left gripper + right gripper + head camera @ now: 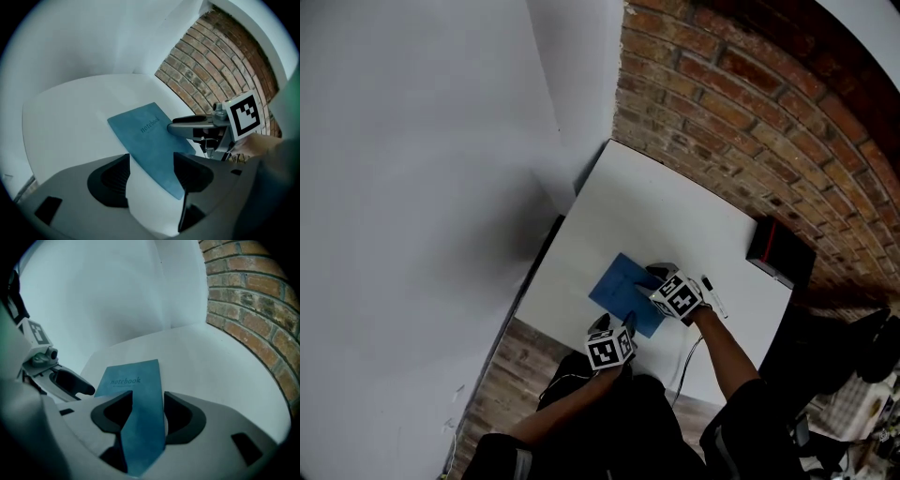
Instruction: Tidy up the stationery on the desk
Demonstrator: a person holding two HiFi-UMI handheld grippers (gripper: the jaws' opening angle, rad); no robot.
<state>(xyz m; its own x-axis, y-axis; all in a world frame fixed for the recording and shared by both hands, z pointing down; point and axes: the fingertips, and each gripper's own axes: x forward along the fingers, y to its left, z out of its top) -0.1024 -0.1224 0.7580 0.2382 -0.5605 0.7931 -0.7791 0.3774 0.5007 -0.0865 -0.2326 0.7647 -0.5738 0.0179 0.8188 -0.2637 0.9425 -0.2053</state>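
L tool [151, 176] jaws apart, R tool [147, 411] clamped on notebook [129, 378], tools side-by-side.

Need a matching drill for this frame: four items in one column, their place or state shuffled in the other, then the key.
Items
1. blue rectangular notebook
2. slim dark pen
3. black box with a red edge
4. left gripper

Place or state
A. beside the brick wall
B. jaws apart, closed on nothing
C. clamped by the right gripper
D. lying loose on the white desk

Pairs: 1-C, 2-D, 3-A, 4-B
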